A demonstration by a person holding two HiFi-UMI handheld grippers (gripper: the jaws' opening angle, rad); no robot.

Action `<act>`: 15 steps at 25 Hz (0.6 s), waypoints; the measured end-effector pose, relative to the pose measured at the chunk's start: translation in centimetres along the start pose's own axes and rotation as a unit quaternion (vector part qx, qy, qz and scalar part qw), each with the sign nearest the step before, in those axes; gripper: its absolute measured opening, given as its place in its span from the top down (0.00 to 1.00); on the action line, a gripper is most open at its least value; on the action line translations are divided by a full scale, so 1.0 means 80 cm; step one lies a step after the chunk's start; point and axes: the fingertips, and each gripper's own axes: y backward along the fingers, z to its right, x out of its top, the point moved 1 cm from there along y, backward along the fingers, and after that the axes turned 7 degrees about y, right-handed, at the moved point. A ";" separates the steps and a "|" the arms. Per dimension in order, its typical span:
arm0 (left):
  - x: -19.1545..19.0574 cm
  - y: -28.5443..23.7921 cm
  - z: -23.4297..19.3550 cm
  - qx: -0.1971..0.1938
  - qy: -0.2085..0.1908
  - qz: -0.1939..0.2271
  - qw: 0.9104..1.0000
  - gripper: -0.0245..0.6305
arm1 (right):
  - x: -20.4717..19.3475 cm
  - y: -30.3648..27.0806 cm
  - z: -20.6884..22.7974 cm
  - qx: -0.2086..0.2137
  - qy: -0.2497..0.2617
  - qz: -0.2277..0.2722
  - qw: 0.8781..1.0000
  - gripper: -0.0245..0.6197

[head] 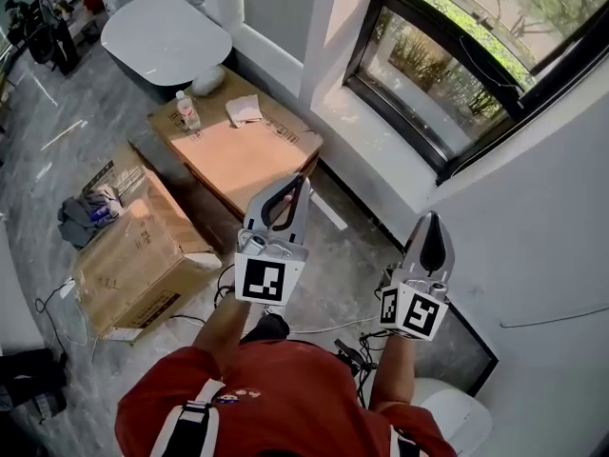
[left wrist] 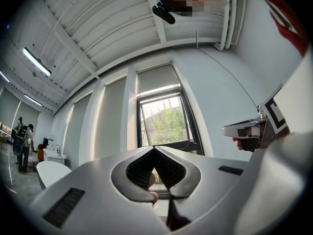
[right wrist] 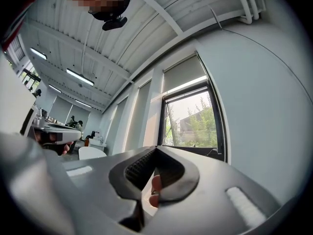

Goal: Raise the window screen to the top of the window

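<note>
The window (head: 423, 69) is a black-framed pane set deep in a white wall (head: 533, 208), with green trees showing through its clear glass. The window screen (left wrist: 157, 77) is a plain grey sheet hanging flat over the upper part of the opening. Its lower edge lies level, with a bright strip of daylight just beneath it.

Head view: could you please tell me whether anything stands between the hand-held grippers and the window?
Nothing visible does. Past the left hand-held gripper and the right hand-held gripper there is only bare floor and the low white ledge under the window; the cardboard box lies off left.
</note>
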 end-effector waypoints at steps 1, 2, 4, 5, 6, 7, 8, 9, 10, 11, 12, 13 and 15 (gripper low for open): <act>0.002 -0.010 -0.005 -0.002 0.000 0.003 1.000 0.95 | 0.000 -0.010 -0.001 -0.002 0.001 0.001 1.000 0.95; 0.003 -0.019 -0.009 -0.005 0.001 0.007 1.000 0.95 | 0.001 -0.019 -0.002 -0.004 0.003 0.002 1.000 0.95; 0.003 -0.035 -0.014 -0.010 0.004 0.009 1.000 0.95 | 0.000 -0.031 -0.001 -0.008 0.006 0.002 1.000 0.95; 0.002 -0.042 -0.015 -0.013 0.004 0.006 1.000 0.95 | -0.001 -0.036 0.001 -0.010 0.006 0.002 1.000 0.95; 0.001 -0.049 -0.016 -0.016 0.005 0.004 1.000 0.95 | -0.002 -0.042 0.003 -0.013 0.006 0.003 1.000 0.95; 0.002 -0.058 -0.016 -0.019 0.006 0.005 1.000 0.95 | -0.002 -0.048 0.007 -0.015 0.006 0.006 1.000 0.95; 0.003 -0.066 -0.015 -0.021 0.008 0.007 1.000 0.95 | -0.002 -0.054 0.011 -0.018 0.005 0.009 1.000 0.95; 0.003 -0.075 -0.014 -0.023 0.008 0.009 1.000 0.95 | -0.004 -0.060 0.016 -0.021 0.004 0.011 1.000 0.95; 0.002 -0.085 -0.012 -0.024 0.008 0.010 1.000 0.95 | -0.007 -0.067 0.021 -0.024 0.003 0.013 1.000 0.95; -0.001 -0.095 -0.010 -0.025 0.007 0.010 1.000 0.95 | -0.011 -0.075 0.028 -0.028 0.003 0.014 1.000 0.95; -0.003 -0.107 -0.007 -0.027 0.005 0.009 1.000 0.95 | -0.015 -0.083 0.037 -0.031 0.004 0.017 0.999 0.95; -0.006 -0.120 -0.003 -0.028 0.002 0.009 1.000 0.95 | -0.020 -0.092 0.046 -0.034 0.004 0.020 0.999 0.95; -0.012 -0.150 0.006 -0.030 -0.003 0.010 1.000 0.95 | -0.031 -0.114 0.067 -0.041 0.001 0.027 0.999 0.95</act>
